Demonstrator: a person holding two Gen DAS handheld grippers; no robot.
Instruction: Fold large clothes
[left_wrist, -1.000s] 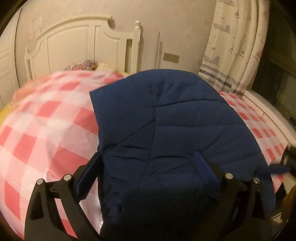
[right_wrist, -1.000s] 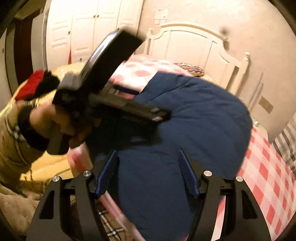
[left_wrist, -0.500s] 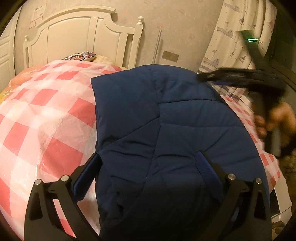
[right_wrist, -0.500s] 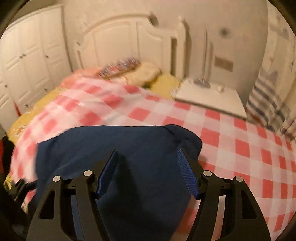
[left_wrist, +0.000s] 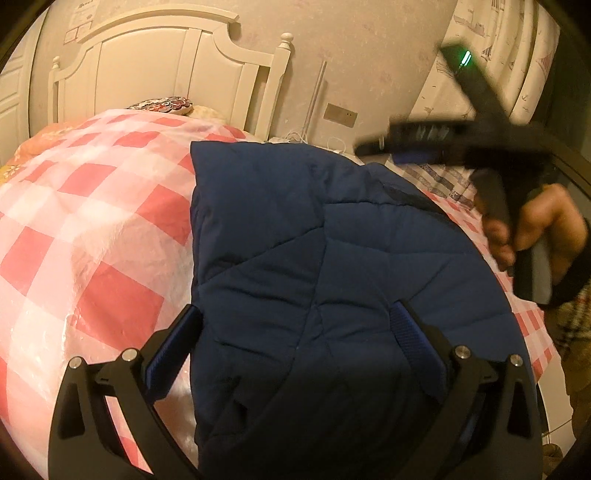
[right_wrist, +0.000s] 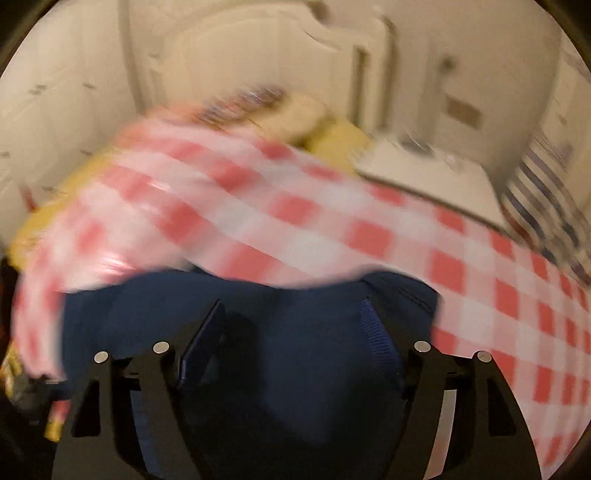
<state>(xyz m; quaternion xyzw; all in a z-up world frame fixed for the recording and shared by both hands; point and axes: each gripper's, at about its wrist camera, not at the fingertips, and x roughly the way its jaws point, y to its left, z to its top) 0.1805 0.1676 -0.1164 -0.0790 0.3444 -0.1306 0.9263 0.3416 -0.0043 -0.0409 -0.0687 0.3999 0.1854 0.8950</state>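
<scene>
Bedroom, warm dim light: cream wall with a small switch plate (left_wrist: 340, 115), white panelled headboard (left_wrist: 173, 62) with turned finials, patterned curtain (left_wrist: 517, 74) at the right edge. Bed (left_wrist: 92, 229) covered by a glossy red-and-white checked sheet, plastic-like and crinkled, reflecting light in patches. Patterned pillow (left_wrist: 162, 105) at the head end, partly hidden behind the swell of the sheet. Task item: navy quilted jacket (left_wrist: 314, 266), padded, stitched in angular panels, lying folded on the sheet toward the near right part of the bed; its lower portion is cut off by the frame. Left tongs (left_wrist: 295, 325): black frame, blue ribbed pads, spread wide above the jacket's near end, released, nothing pinched between them. Right tongs (right_wrist: 291, 328): same build, poised over the jacket's far rounded edge, pads apart with fabric below and between but not pressed; the jaws have just been widening. In the left wrist view the right tongs appear blurred at upper right, held by a hand (left_wrist: 535, 229) with a dark cuff, a green light showing on the device. Right wrist view is heavily smeared: white bedside cabinet (right_wrist: 424, 166), yellow bedding (right_wrist: 332, 140) and striped cloth (right_wrist: 535, 184) are discernible only as shapes. Items on the cabinet top cannot be identified.
</scene>
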